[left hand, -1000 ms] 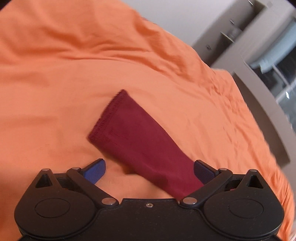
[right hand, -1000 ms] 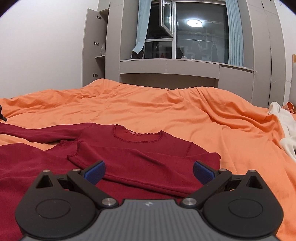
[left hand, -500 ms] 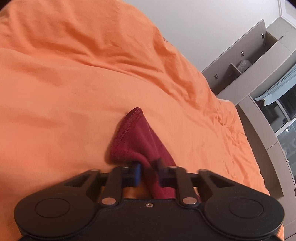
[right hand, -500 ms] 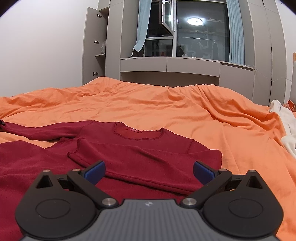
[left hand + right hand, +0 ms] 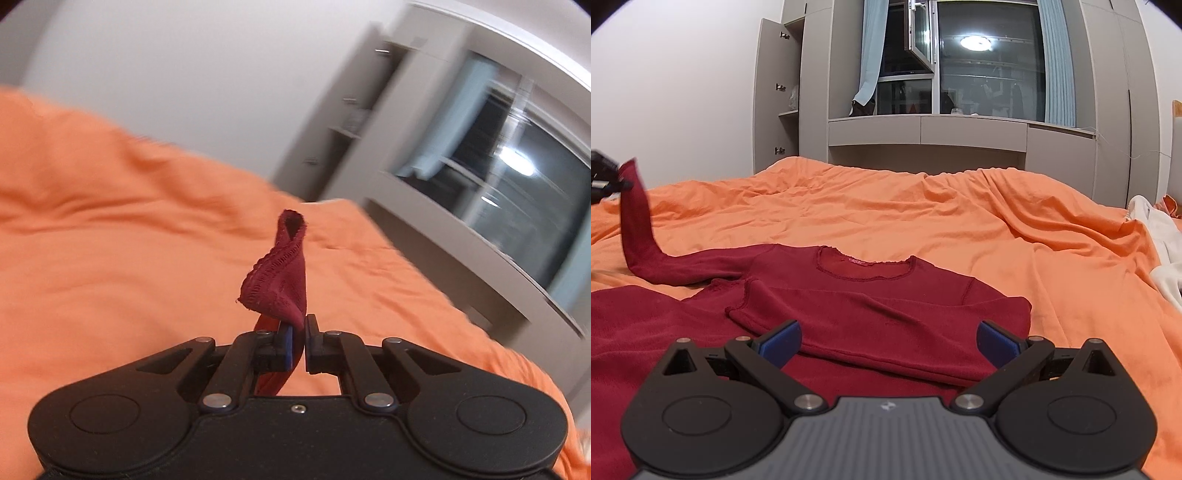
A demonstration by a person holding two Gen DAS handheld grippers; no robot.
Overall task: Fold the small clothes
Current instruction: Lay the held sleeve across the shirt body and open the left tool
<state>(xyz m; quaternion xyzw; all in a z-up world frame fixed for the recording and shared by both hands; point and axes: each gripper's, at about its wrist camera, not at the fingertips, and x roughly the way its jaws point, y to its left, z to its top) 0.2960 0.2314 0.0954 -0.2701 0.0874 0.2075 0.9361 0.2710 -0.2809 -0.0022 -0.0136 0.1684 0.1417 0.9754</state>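
While the left tool (image 5: 298, 341) stays clamped on its cuff (image 5: 277, 284) and the right tool (image 5: 888, 341) hovers apart, we list the red top (image 5: 871, 295) on the bed (image 5: 960, 206): light, limp knit, best pinched at hems.

Soft, even room light falls from overhead; a round ceiling lamp (image 5: 976, 43) shows as a bright glare in the dark window (image 5: 986, 62) at twelve o'clock in the right wrist view, which is sharp throughout. Shadows on the orange bedding (image 5: 923, 218) are faint, only in its creases. Both views bulge fisheye-fashion, with black corners. The left wrist view is smeared by motion: window (image 5: 509, 177) and cupboard streak from one to three o'clock, while the sleeve (image 5: 280, 284) near centre stays fairly crisp.
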